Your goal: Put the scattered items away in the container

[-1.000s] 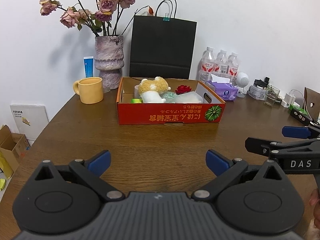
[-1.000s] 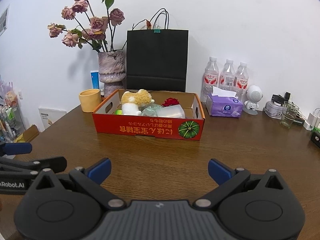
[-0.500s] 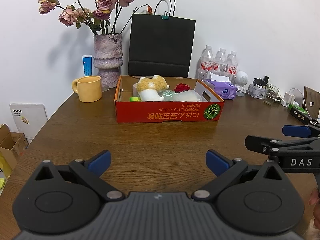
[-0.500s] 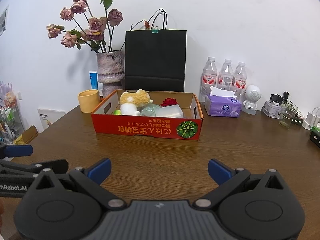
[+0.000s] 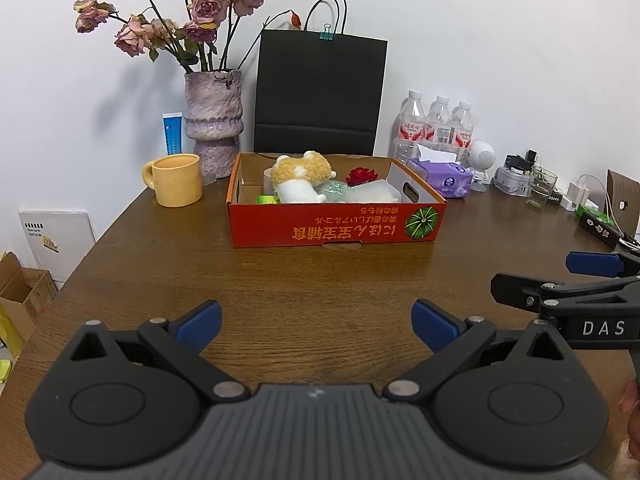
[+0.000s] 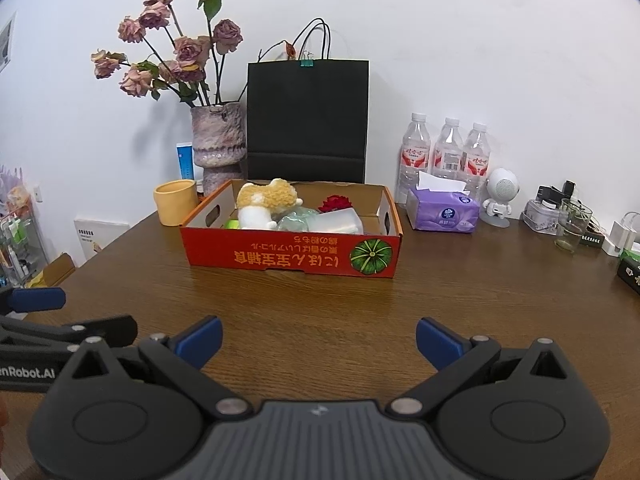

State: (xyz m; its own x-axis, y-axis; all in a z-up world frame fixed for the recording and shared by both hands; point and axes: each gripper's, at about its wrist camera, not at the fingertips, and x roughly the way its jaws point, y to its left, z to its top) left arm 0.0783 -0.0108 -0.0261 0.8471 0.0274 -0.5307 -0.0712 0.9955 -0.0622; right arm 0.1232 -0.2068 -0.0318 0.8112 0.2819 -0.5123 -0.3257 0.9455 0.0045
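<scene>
Both wrist views have drifted only slightly over the last second; the cardboard box (image 5: 336, 226) sits a touch farther off, contents unchanged. Left to right: yellow mug (image 5: 177, 179) at far left, near the purple vase (image 5: 213, 114) of dried roses; box at table centre, already holding a plush toy (image 5: 299, 178), a red flower (image 5: 361, 176) and a clear plastic container (image 5: 374, 192); purple tissue pack (image 5: 442, 178), water bottles (image 5: 438, 124) and a small white robot figure (image 6: 500, 200) to the right. Left gripper (image 5: 316, 322) has jaws spread wide, empty, hovering over bare near table (image 5: 320, 276); right gripper (image 6: 318, 338) likewise wide and empty, just beside it. No loose item shows on the near table, so the tidying looks essentially done. Risk: treating mug or tissue pack as scattered and reaching past the box, a wide jaw could clip the box wall or tip the vase.
</scene>
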